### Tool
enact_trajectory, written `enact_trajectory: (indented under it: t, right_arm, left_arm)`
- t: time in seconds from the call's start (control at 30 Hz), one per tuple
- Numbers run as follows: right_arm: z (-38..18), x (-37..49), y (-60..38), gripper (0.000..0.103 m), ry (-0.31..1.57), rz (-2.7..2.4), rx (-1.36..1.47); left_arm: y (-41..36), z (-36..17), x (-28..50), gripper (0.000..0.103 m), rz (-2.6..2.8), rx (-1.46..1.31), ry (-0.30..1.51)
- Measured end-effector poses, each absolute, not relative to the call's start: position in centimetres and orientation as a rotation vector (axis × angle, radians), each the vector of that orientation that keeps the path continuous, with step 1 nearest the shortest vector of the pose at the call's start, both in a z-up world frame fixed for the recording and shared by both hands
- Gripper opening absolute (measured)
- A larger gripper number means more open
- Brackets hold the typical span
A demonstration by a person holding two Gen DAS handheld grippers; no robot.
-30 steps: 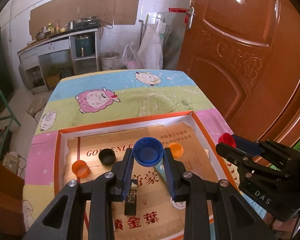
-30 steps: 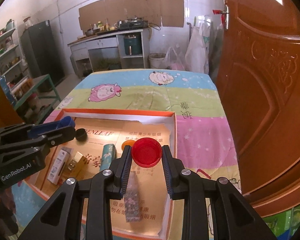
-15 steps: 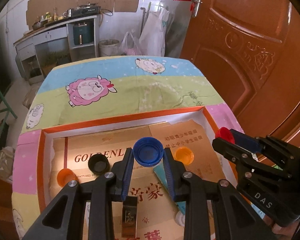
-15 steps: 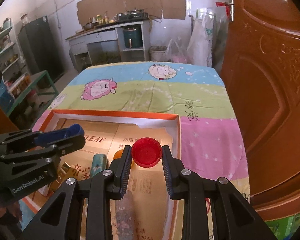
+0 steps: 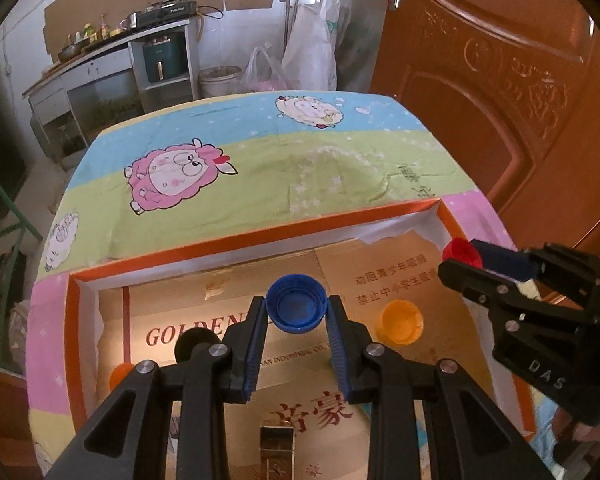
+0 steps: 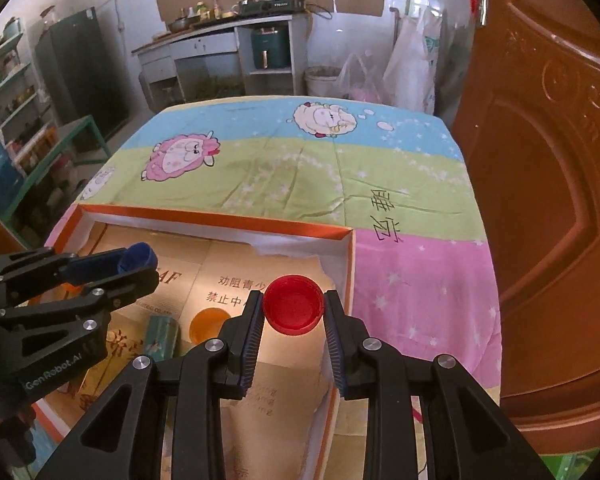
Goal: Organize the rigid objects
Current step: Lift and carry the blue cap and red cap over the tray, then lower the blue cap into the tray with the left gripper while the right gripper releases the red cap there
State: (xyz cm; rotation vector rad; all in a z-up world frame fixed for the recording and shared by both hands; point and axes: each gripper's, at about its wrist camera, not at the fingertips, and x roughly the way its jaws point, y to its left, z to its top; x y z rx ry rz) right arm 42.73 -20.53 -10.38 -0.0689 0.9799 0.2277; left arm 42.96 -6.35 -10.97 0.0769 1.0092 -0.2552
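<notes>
My left gripper point(image 5: 296, 312) is shut on a blue bottle cap point(image 5: 296, 303), held hollow side up over the far part of the orange-rimmed cardboard tray point(image 5: 260, 236). In the right wrist view my right gripper point(image 6: 294, 312) is shut on a red bottle cap point(image 6: 294, 310), above the tray's far right corner point(image 6: 346, 236). Each gripper shows in the other's view: the right one point(image 5: 466, 254) at the tray's right side, the left one point(image 6: 138, 260) over its left part. An orange cap point(image 5: 402, 322) lies on the tray floor between them.
A black cap point(image 5: 194, 342) and another orange cap point(image 5: 120, 372) lie at the tray's left. A teal tube point(image 6: 162, 336) and small boxes lie nearer me. The table beyond the tray has a sheep-print cloth point(image 5: 180, 176). A wooden door point(image 5: 500, 80) stands close on the right.
Both grippers have moved forward and lower over the tray, each keeping its cap. The tray's far rim and the loose caps now sit closer in view.
</notes>
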Motion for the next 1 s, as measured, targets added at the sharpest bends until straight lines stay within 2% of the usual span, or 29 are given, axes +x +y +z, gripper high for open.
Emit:
enact_trajectory:
  t: [1.0]
  right_arm:
    - [-12.2, 44.1, -18.6, 0.030, 1.033, 0.274, -0.107]
  left_arm:
    - [-6.7, -13.2, 43.7, 0.030, -0.264, 0.081, 1.034]
